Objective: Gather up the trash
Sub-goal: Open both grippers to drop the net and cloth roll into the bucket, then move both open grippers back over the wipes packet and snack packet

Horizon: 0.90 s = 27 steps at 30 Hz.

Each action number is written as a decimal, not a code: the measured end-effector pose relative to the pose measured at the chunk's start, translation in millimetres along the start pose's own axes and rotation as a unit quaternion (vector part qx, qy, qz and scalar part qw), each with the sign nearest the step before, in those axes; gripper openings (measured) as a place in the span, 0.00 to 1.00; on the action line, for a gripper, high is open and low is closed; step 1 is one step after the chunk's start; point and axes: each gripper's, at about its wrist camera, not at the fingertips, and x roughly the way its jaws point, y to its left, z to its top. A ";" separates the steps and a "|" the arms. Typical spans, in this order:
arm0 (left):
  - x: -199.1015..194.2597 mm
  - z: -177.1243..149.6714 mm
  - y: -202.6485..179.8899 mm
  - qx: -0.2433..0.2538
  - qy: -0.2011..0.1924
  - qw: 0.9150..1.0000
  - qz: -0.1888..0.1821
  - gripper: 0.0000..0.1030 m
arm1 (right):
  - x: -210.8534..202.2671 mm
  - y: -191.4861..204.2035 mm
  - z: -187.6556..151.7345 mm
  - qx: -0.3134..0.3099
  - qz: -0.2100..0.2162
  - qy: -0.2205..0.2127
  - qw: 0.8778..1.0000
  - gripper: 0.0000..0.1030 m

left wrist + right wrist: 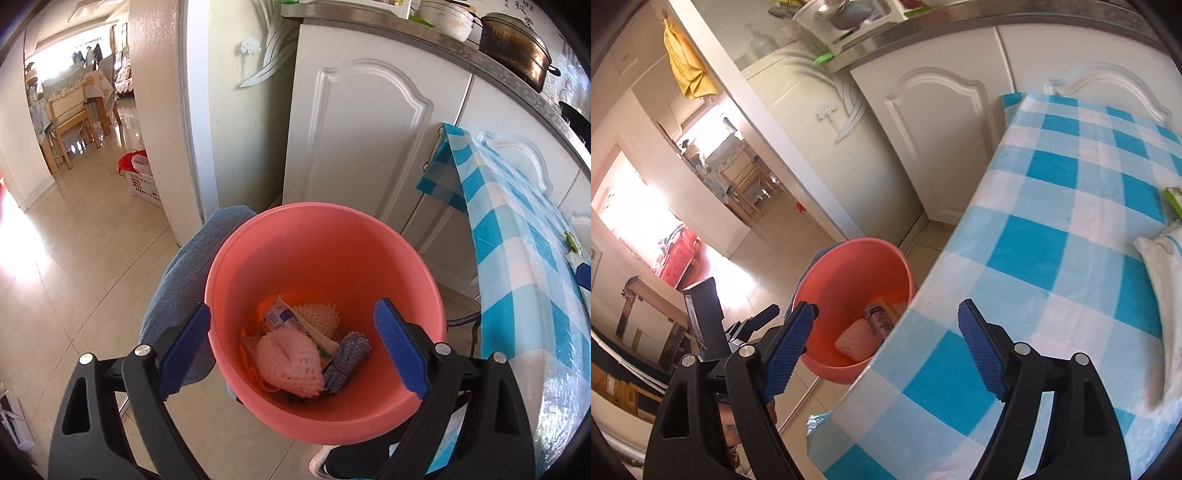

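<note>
left gripper [291, 345] spread wide over bin [321, 236]

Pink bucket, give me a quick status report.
Left gripper open over the pink bucket, empty. Right gripper open, empty, at the table edge. Foam nets and wrappers in bucket. Nothing blocking.

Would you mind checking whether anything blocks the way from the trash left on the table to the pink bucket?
Nothing visible does. The green wrapper lies on the checked tablecloth, and the bucket stands open-topped on the floor just past the table's edge.
</note>
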 end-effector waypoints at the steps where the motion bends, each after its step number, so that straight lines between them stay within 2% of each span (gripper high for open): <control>1: -2.9 0.9 -3.7 0.005 -0.003 1.000 0.000 0.88 | -8.8 -3.8 -2.2 0.002 -0.006 -0.008 1.000 0.78; 8: -28.3 9.4 -40.5 0.044 -0.030 0.999 0.000 0.90 | -57.2 -29.0 -6.5 0.019 -0.037 -0.064 0.997 0.81; 14: -51.6 14.4 -79.8 0.094 -0.061 0.994 -0.009 0.92 | -96.4 -43.6 -12.0 0.031 -0.064 -0.100 0.992 0.85; 27: -91.1 4.4 -143.7 0.158 -0.093 0.982 -0.053 0.92 | -171.6 -47.3 -35.8 0.043 -0.126 -0.164 0.977 0.86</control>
